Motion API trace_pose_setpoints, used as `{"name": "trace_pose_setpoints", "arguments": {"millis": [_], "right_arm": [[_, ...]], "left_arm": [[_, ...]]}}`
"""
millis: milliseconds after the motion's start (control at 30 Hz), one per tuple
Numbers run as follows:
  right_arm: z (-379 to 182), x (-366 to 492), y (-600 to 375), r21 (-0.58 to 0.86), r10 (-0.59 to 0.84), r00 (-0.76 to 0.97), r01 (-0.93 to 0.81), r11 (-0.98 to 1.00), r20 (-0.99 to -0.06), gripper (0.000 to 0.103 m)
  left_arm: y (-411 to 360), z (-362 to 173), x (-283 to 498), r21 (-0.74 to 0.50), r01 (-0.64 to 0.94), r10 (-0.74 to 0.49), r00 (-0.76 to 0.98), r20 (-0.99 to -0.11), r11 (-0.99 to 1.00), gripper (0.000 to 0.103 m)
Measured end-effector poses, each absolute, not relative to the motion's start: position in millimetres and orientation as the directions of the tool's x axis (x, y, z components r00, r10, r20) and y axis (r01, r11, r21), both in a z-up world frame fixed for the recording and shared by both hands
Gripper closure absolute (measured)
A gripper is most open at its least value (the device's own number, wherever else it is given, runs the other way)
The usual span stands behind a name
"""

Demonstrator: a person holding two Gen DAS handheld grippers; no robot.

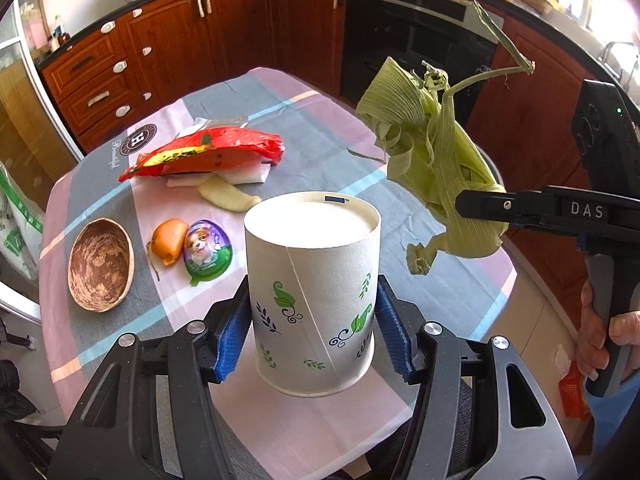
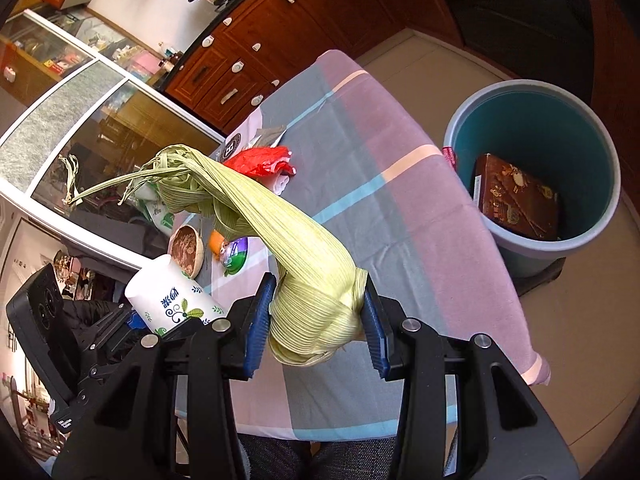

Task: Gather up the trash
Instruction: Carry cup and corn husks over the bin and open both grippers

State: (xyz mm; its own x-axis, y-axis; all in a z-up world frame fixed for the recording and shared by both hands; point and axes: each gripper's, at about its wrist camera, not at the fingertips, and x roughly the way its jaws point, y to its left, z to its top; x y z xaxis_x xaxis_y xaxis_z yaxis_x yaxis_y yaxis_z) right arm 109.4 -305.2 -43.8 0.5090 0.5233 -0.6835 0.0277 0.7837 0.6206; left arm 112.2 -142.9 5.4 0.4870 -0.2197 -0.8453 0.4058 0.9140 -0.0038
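My left gripper (image 1: 314, 328) is shut on a white paper cup (image 1: 312, 280) with green leaf prints, held upside down above the table; its blue pads (image 1: 234, 332) press both sides. The cup (image 2: 172, 300) also shows at the lower left of the right wrist view. My right gripper (image 2: 316, 320) is shut on a bundle of green corn husk (image 2: 280, 236), lifted over the table. In the left wrist view the husk (image 1: 444, 160) hangs at the right from the right gripper (image 1: 480, 204). A blue-grey trash bin (image 2: 532, 168) stands on the floor to the right of the table, with a brown box (image 2: 516, 200) inside.
On the checked tablecloth (image 1: 328, 152) lie a red snack bag (image 1: 208, 154), a banana peel (image 1: 230, 198), an orange peel (image 1: 170, 240), a foil lid with a dog picture (image 1: 206, 250) and a brown coconut bowl (image 1: 100, 264). Wooden cabinets (image 1: 168, 44) and an oven (image 1: 416, 32) stand behind.
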Motion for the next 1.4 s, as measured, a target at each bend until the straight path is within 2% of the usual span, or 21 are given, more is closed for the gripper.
{"name": "trace_pose_setpoints", "arguments": {"millis": [267,433,667,1100,1233,1267,1333,1400], "right_arm": [[-34,107,-384,0.622,0.434,0.614,0.12,0.774,-0.659,0.063],[-34,106,-435,0.608,0.348,0.662,0.206,0.766,-0.663,0.063],[-60,121,-483,0.557,0.252,0.648,0.32,0.766,-0.719,0.063],[-108,158,-496,0.496,0.227,0.565,0.384,0.779,-0.793,0.061],[-113,160,-496,0.494,0.228,0.555,0.394,0.775,-0.8,0.054],[-113,160,-496,0.498,0.23,0.554,0.399,0.77,-0.8,0.049],[-113,159,-496,0.507,0.229,0.563,0.407,0.76,-0.794,0.031],[-108,158,-494,0.511,0.22,0.575,0.411,0.755,-0.788,0.026]], "left_arm": [[-223,8,129,0.037,0.536,-0.256,0.462,-0.849,0.843,0.043],[-291,5,152,0.015,0.621,-0.312,0.415,-0.855,0.784,0.043],[-371,-15,179,-0.015,0.703,-0.353,0.339,-0.872,0.711,0.043],[-408,-66,209,-0.061,0.713,-0.32,0.235,-0.918,0.698,0.041],[-408,-71,215,-0.064,0.714,-0.315,0.225,-0.922,0.697,0.039],[-408,-71,215,-0.068,0.715,-0.318,0.222,-0.922,0.696,0.036],[-406,-70,216,-0.068,0.715,-0.322,0.225,-0.92,0.695,0.026],[-405,-67,216,-0.066,0.714,-0.324,0.231,-0.918,0.697,0.024]]}}
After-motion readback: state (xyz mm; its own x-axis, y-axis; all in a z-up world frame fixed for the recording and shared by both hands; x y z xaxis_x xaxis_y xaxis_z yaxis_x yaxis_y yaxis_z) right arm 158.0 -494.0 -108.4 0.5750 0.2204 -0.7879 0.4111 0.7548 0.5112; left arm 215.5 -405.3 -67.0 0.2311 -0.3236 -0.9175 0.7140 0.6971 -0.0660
